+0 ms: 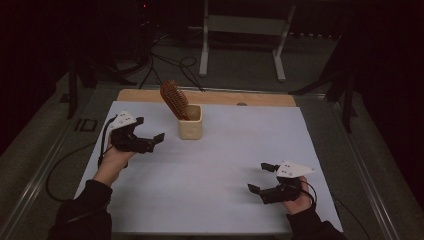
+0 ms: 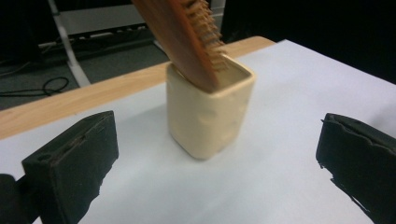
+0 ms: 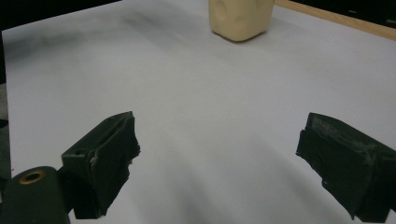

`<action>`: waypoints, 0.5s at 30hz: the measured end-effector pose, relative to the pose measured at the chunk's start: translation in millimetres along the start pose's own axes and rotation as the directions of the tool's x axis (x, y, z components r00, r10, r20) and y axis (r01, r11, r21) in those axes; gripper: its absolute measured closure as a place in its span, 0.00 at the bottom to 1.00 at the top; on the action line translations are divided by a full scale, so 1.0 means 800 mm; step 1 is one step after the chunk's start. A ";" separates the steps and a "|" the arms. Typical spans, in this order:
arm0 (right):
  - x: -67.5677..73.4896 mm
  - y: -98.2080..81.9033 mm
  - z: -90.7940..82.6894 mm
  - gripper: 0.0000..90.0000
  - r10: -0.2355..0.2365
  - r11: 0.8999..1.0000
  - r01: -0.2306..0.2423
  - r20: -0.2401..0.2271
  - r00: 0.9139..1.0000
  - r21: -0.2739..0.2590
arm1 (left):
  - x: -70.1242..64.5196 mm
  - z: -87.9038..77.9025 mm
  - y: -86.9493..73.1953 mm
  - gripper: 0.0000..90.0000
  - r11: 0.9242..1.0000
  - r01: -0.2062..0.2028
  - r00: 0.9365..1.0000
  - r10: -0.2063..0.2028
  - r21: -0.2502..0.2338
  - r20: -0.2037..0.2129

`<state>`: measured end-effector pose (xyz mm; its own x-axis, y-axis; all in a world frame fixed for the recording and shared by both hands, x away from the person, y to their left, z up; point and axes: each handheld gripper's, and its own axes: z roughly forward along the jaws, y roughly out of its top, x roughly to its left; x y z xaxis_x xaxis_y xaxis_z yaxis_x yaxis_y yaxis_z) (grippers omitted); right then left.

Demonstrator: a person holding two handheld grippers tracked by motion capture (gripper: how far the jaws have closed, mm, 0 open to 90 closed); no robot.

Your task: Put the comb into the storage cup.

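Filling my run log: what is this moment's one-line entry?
left tongs: open, beside cup | right tongs: open, apart | hairbrush: tilted in cup

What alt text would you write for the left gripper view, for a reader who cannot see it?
A cream cup stands on a white table with a wooden hairbrush leaning out of its top. The left gripper faces it, black jaws wide apart with nothing between them. A wooden strip edges the table behind.
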<state>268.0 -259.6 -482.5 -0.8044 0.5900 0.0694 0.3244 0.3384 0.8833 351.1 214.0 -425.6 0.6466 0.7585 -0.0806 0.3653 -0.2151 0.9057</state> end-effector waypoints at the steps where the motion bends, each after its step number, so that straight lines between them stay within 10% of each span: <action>1: 0.000 0.000 0.000 0.11 -0.003 1.000 0.003 0.001 1.000 -0.001 | -0.001 -0.002 -0.004 0.00 1.000 0.004 1.000 -0.004 0.003 0.009; 15: 0.001 -0.004 0.000 0.11 -0.007 1.000 0.007 0.004 1.000 0.015 | -0.020 -0.026 -0.056 0.00 0.999 -0.036 0.997 0.033 0.034 0.069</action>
<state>266.2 -260.4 -484.9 -0.8047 0.5906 0.0608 0.3259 0.3538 0.8767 311.0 224.3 -456.2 0.7033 0.7064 -0.0792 0.3647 -0.2629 0.8932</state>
